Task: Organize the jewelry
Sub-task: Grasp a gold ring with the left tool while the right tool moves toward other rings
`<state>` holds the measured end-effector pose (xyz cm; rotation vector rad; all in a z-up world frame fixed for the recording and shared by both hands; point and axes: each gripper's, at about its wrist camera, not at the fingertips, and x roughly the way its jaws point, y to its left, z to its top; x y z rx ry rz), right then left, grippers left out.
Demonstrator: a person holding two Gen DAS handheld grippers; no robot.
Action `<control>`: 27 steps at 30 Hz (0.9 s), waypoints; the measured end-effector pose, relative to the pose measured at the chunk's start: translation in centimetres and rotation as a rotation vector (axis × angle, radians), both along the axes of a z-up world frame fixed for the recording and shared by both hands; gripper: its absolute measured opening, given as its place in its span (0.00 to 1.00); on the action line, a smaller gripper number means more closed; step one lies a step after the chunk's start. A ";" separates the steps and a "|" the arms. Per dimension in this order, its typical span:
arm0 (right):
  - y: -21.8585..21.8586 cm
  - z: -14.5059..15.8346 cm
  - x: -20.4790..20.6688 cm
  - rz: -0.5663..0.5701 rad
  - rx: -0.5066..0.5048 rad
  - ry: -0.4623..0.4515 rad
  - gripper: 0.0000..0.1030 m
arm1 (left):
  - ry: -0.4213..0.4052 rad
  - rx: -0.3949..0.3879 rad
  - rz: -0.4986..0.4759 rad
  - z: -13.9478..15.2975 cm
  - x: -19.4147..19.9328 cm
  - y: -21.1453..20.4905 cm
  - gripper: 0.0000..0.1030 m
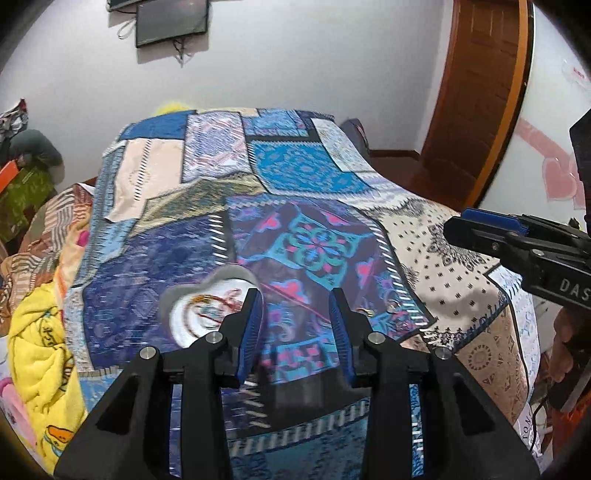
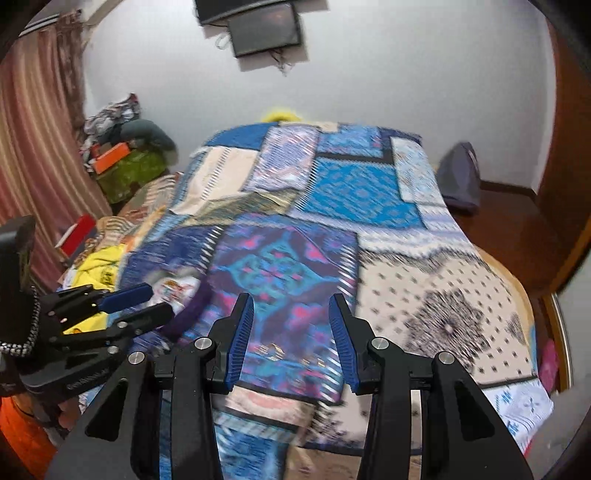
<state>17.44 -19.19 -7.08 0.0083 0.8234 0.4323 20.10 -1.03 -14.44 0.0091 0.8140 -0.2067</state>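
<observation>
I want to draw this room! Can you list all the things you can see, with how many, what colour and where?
patchwork bedspread: one, blue, purple and cream, covering the bed.
heart-shaped dish: one, grey and white, on the bedspread, jewelry inside.
red cord: one, beside the dish.
small rings: two, metallic, on the bedspread.
yellow blanket: one, left of the bed.
screen: one, dark, on the wall.
curtain: one, striped brownish.
door: one, brown.
left tool: black and blue, open.
right tool: same, open.
</observation>
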 end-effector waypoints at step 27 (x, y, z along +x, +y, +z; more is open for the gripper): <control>-0.7 -9.0 2.0 0.108 -0.039 0.248 0.38 | 0.219 0.019 -0.152 -8.8 4.0 -5.9 0.21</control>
